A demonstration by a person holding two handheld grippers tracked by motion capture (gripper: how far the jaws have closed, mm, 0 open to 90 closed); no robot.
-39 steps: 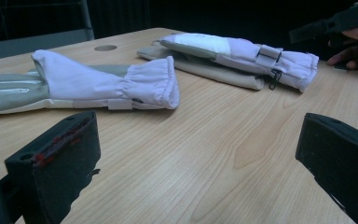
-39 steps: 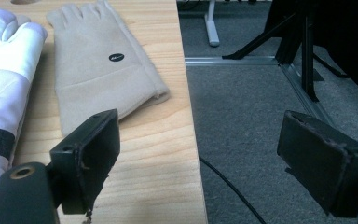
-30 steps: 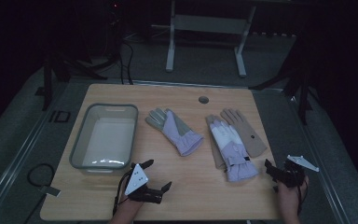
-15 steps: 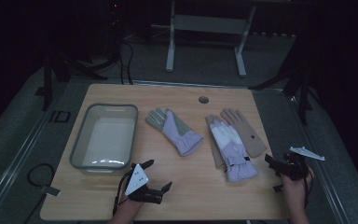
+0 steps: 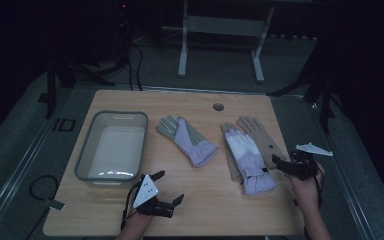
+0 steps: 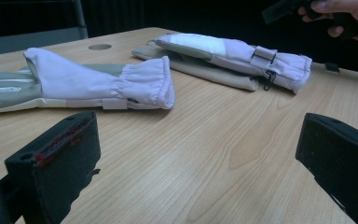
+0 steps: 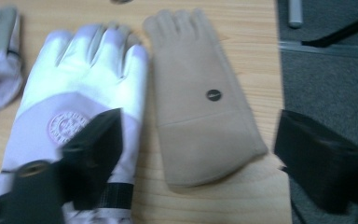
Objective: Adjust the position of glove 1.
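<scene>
Your right hand-held gripper (image 5: 280, 164) hangs wide open and empty, jaws just narrowing, over the flat beige suede glove (image 7: 200, 100); descend crooked and you'll snag the overlapping white-and-lilac padded glove (image 7: 81, 88).

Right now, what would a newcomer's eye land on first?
Gloves: a lilac and grey glove at the table's middle, and a white and lilac glove lying partly over a tan glove to its right. At left stands an empty grey tub.
</scene>
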